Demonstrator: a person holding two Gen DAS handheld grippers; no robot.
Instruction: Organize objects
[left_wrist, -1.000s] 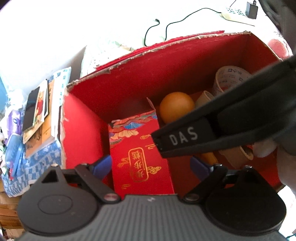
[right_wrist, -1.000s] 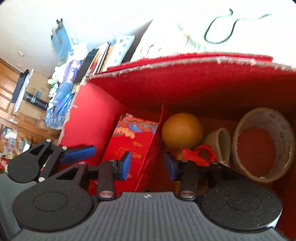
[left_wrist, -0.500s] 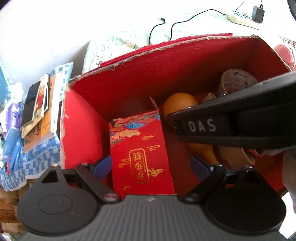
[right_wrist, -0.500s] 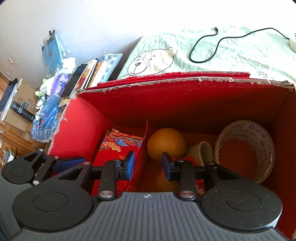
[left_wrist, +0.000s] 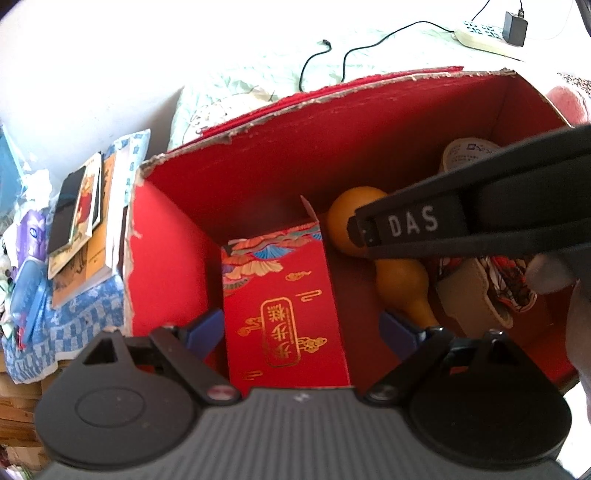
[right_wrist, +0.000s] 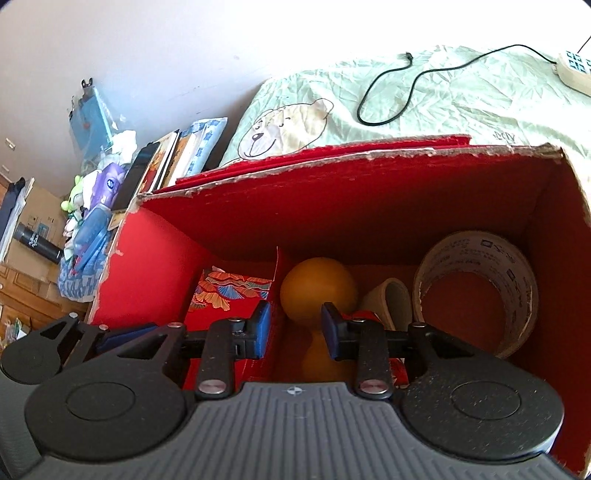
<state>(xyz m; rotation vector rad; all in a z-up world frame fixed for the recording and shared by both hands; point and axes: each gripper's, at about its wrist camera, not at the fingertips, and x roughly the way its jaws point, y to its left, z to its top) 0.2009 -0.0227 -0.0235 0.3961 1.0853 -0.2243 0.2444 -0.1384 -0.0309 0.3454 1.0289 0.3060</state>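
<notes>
1. Since a moment ago, the right claw (right_wrist: 295, 330) has risen higher above the big red box (right_wrist: 369, 192), and more of the bed (right_wrist: 461, 99) shows behind it.
2. Its blue fingers (right_wrist: 263, 326) are partly open and hold nothing. The neck of the yellow gourd (right_wrist: 318, 291) sits just below the gap.
3. The left claw (left_wrist: 301, 332) is wide open and empty too. It hangs over the small red gift box (left_wrist: 284, 302).
4. The gourd lies in the middle of the big box, next to the gift box. A small tape roll (right_wrist: 391, 301) and a big tape roll (right_wrist: 476, 284) stand to its right.
5. My guess: everything is already inside, so the claws should lift straight up.
6. Go slowly, so no finger bumps the torn wall or tips the gift box.
</notes>
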